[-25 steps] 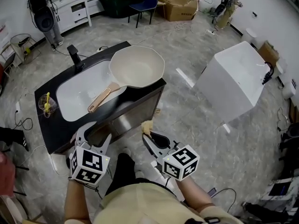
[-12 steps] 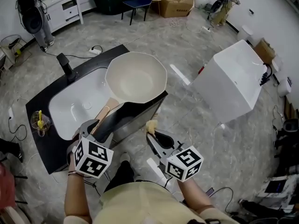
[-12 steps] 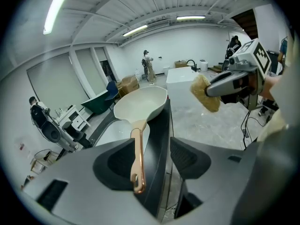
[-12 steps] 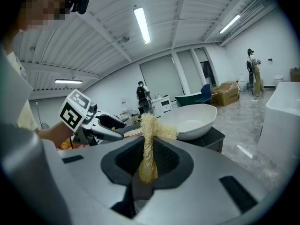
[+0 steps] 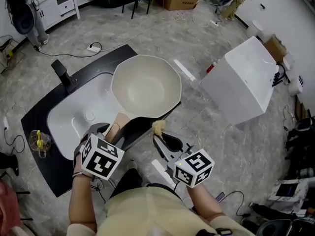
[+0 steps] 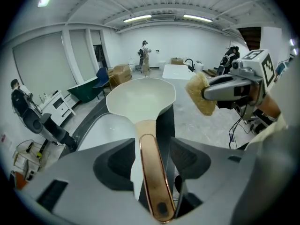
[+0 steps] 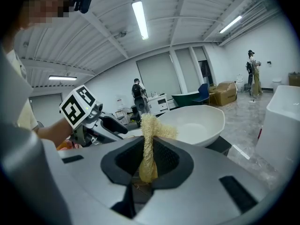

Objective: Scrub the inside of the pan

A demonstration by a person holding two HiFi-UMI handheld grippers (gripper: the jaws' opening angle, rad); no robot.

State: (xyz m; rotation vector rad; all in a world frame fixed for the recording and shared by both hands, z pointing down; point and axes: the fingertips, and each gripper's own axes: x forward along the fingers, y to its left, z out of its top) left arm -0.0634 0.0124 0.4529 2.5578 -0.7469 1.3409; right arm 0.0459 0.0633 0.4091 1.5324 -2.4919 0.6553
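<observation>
Jaws of the left gripper (image 6: 150, 159) stand wide apart and have just been opening. The copper-coloured handle (image 6: 153, 177) of the pan (image 6: 140, 96) runs between them, with a gap showing on either side, so the pads are not pressing on it. In the head view this left gripper (image 5: 110, 132) sits low at the near edge of the black counter (image 5: 34, 118), pointing steeply down at the handle (image 5: 120, 120).

The right gripper (image 7: 149, 162) has its jaws closed on a yellowish fibrous scrubber (image 7: 149, 142), whose frayed top sticks up above them. It hangs in the air just short of the counter's near corner, apart from the pan, with the scrubber (image 5: 157, 127) close to the rim.

The cream pan (image 5: 145, 85) rests upright at the right end of the counter. It partly overlaps the white sink (image 5: 74, 118), and its handle reaches back toward the person. A black faucet (image 5: 62, 74) stands at the sink's far side.
</observation>
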